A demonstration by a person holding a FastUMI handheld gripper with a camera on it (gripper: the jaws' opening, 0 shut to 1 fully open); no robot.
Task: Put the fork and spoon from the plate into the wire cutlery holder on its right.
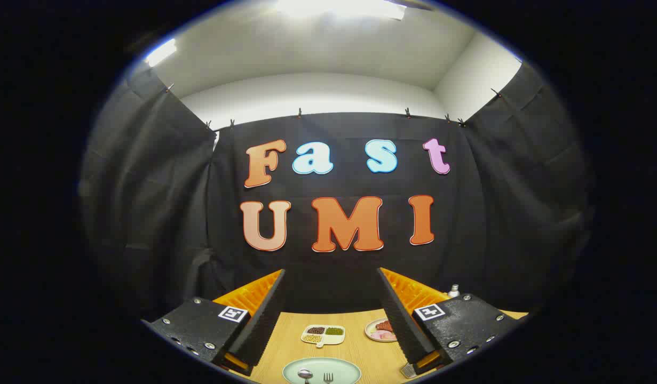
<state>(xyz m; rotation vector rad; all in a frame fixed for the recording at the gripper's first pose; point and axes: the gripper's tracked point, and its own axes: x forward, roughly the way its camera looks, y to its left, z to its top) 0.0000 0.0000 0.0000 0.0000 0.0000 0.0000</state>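
Gripper (331,314) fingers spread wide, empty, poised above pale green round plate (322,367). Metal spoon (305,375) and fork (328,378) side by side there, untouched. Wire holder possibly at (408,370).

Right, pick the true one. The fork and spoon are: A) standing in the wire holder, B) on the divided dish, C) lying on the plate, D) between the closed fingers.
C: the spoon and fork lie side by side on the plate, with the gripper open above them.
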